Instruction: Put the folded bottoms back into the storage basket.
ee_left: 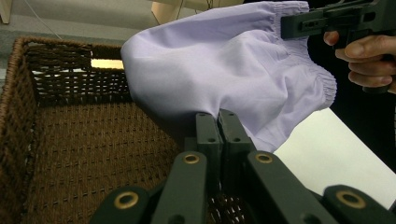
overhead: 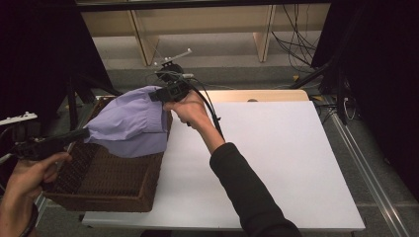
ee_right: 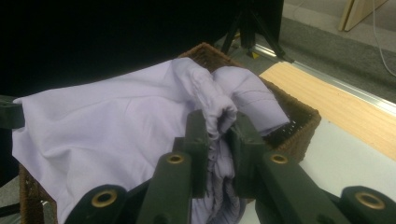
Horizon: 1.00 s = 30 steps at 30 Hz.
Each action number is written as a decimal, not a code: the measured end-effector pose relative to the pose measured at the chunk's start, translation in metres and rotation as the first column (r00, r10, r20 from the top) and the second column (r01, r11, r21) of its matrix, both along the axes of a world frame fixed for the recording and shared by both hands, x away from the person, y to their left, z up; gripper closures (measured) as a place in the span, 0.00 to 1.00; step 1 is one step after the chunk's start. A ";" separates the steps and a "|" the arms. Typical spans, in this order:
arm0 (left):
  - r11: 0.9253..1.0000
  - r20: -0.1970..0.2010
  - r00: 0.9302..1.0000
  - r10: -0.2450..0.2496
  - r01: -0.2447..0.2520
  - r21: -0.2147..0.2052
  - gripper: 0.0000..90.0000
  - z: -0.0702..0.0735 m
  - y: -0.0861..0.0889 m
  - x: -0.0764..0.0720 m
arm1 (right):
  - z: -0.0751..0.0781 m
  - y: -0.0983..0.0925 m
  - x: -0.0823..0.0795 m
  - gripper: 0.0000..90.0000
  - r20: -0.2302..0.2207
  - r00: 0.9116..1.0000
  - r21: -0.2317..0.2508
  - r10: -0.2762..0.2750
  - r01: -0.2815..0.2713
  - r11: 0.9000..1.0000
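On the far left of the high view, the person's left hand holds the left gripper. It points to the right, over the near left side of a brown woven basket. Its jaws are closed on one edge of a light purple cloth. In the left gripper view the two black jaws sit pressed together, and their tips pinch the bottom of the cloth.

The basket sits on the left part of a white table. The bottom of the basket has nothing in it. The cloth hangs in the air above the basket, stretched between the two grippers. It looks puffy and has a gathered, stretchy edge on its right side.

To the right of the cloth, the right hand holds the right gripper up high, near the far right corner of the basket. A dark sleeve covers that arm, which reaches up from the near edge of the table. In the right gripper view the jaws are closed on a bunched bit of the cloth, squeezing it tight between them. A black cable hangs down from this gripper
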<state>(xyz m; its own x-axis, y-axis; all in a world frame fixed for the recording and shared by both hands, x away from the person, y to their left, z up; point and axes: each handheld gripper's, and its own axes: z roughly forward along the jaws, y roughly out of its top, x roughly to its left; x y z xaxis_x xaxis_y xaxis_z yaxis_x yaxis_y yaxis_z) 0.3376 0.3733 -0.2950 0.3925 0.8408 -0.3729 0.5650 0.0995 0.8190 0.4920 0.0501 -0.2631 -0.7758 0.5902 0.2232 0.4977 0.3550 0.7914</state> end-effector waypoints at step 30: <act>0.999 -0.031 0.998 0.051 -0.051 0.000 0.98 -0.011 0.031 -0.001 | -0.013 0.033 -0.001 0.89 -0.010 1.000 -0.011 0.011 -0.011 1.000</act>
<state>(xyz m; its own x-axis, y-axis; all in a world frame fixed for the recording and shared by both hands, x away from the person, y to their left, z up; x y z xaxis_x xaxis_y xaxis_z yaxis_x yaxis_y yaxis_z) 0.3363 0.4046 -0.3060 0.3378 0.8588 -0.3852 0.5844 0.1295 0.8011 0.4907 0.0830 -0.2757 -0.7803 0.5839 0.2240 0.5011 0.3695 0.7825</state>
